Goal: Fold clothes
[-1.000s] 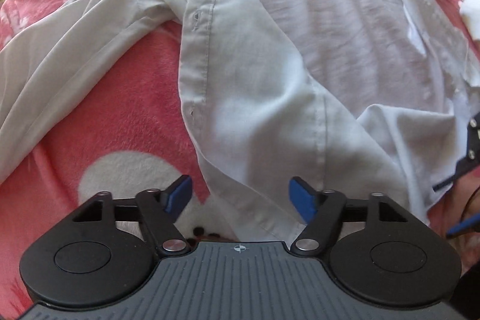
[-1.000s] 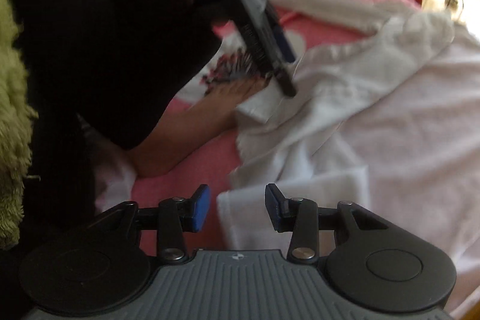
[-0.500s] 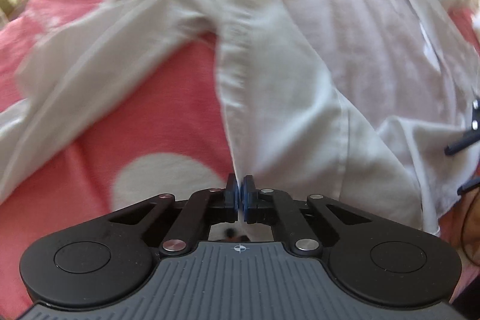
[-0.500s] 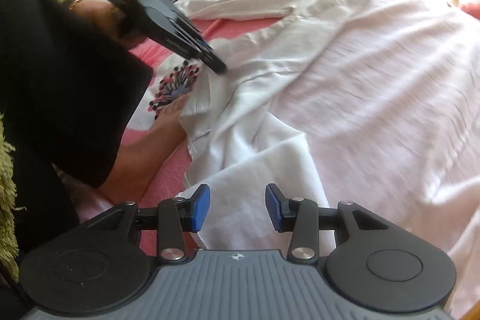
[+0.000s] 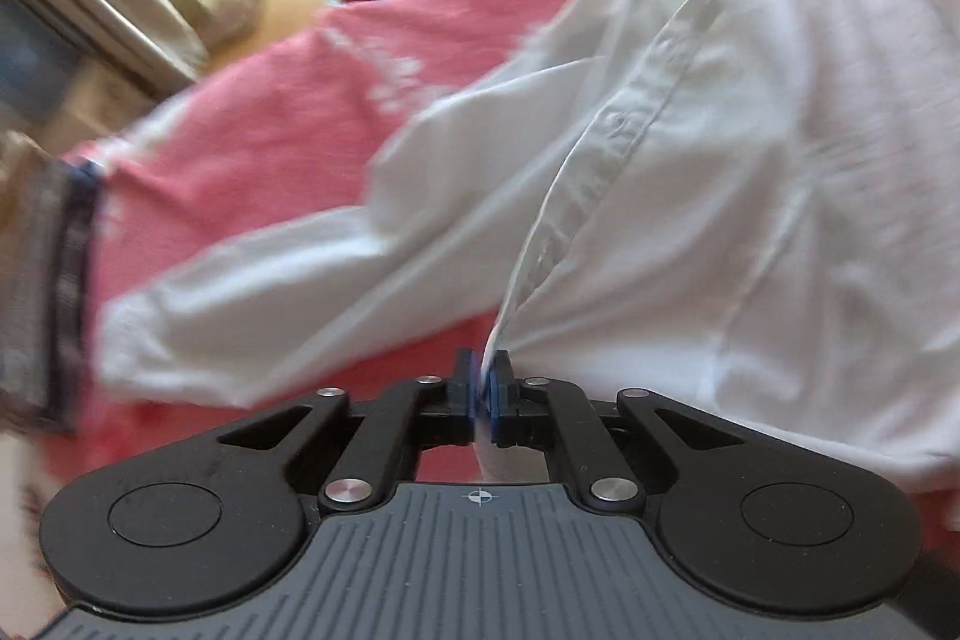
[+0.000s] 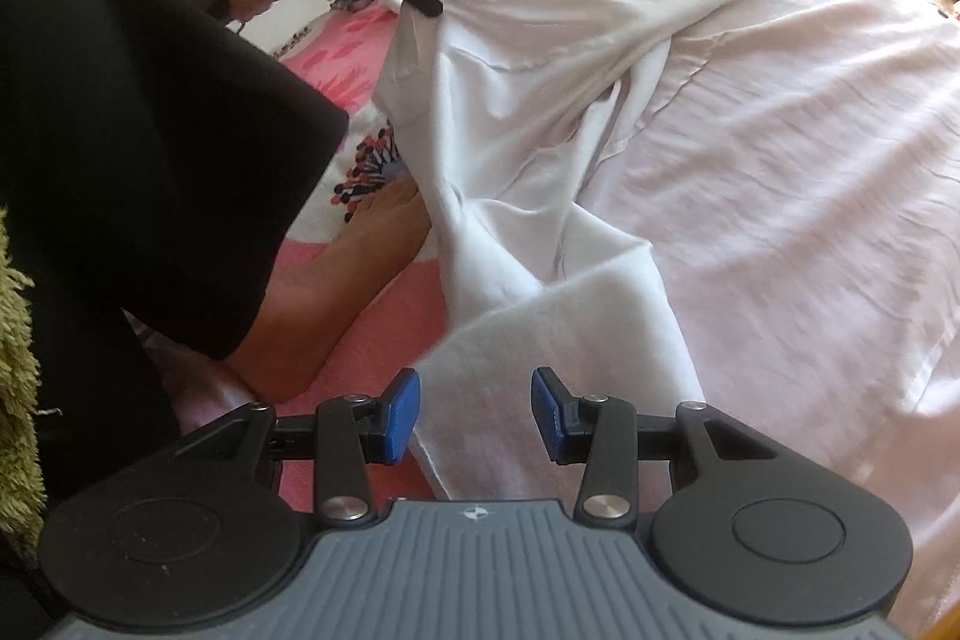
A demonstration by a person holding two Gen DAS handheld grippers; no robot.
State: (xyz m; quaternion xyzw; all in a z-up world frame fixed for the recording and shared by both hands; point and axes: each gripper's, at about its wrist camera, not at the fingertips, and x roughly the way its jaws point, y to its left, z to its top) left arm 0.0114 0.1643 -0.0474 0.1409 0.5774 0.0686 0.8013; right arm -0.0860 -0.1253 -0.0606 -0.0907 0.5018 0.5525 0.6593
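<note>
Shirt (image 5: pixel 690 172) spread on the pink blanket (image 5: pixel 252 118): the left gripper (image 5: pixel 483 388) pinches its front edge between its fingers, lifting it. Right gripper (image 6: pixel 474 409) hovers spread over the hem. Next, probably carry the edge across.

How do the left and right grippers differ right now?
The left gripper is shut on the white shirt's front edge; the right gripper is open, holding nothing. The left holds its edge lifted off the pink blanket; the right hovers over cloth lying flat. Both have blue pads and point down at the shirt.
</note>
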